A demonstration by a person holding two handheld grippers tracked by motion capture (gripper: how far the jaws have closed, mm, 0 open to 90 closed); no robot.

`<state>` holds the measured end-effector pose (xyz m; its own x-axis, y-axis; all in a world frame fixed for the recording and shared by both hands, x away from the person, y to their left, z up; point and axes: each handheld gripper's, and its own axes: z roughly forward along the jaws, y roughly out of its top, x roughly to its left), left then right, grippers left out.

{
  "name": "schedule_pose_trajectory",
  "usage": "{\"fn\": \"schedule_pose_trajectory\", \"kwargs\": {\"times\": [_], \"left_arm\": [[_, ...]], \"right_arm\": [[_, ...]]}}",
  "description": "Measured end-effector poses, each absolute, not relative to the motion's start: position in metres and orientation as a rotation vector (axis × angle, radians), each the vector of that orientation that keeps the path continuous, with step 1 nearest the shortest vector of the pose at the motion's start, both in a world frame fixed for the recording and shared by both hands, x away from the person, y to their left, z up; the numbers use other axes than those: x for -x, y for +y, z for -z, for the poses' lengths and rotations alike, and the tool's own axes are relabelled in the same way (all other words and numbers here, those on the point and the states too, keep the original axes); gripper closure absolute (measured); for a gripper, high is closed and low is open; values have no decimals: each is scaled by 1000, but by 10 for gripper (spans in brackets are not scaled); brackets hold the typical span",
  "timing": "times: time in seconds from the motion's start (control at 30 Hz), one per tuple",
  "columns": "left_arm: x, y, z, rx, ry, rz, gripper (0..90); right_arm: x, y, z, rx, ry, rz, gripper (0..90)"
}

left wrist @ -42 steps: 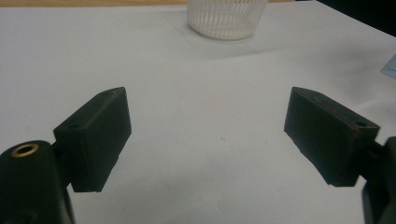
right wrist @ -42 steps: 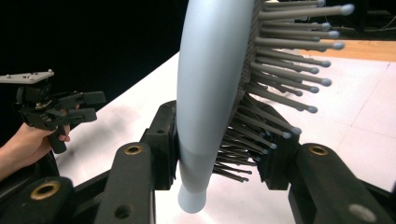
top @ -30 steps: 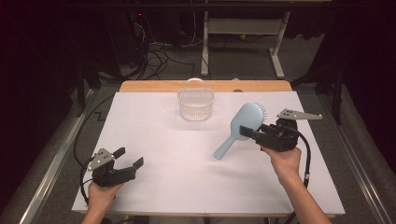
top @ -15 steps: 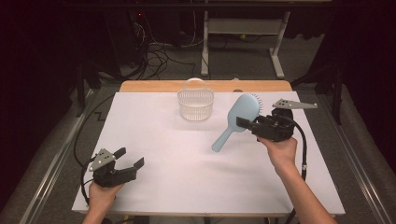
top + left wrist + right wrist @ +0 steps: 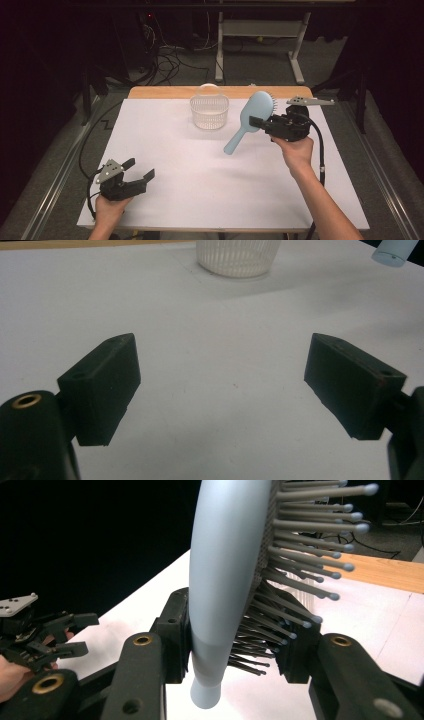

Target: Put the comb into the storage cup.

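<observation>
A lab: white-covered table (image 5: 200, 200), tangled floor cables (image 5: 170, 55), metal frame legs (image 5: 260, 30).

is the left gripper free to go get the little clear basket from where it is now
Probably yes. The left gripper is open and holds nothing, and bare white table lies between it and the basket. The hairbrush is held up off to the side in the right gripper, not across that path.

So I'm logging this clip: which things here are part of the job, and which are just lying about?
In the job:
- blue hairbrush, clamped in the right tool
- likely the clear ribbed basket beside it

Lying about:
- left tool, open and idle
- cables and table frame on the floor behind
</observation>
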<state>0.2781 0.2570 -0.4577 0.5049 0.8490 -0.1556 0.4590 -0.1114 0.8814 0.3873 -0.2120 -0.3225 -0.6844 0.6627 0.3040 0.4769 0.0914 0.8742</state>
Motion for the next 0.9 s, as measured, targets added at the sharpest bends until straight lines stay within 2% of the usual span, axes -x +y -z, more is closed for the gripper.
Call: {"fn": "schedule_pose_trajectory", "kwargs": {"times": [0.9], "left_arm": [[-278, 258, 457, -1755, 1106, -494, 143]], "right_arm": [[-417, -192, 303, -1142, 2181, -1617, 570]]}}
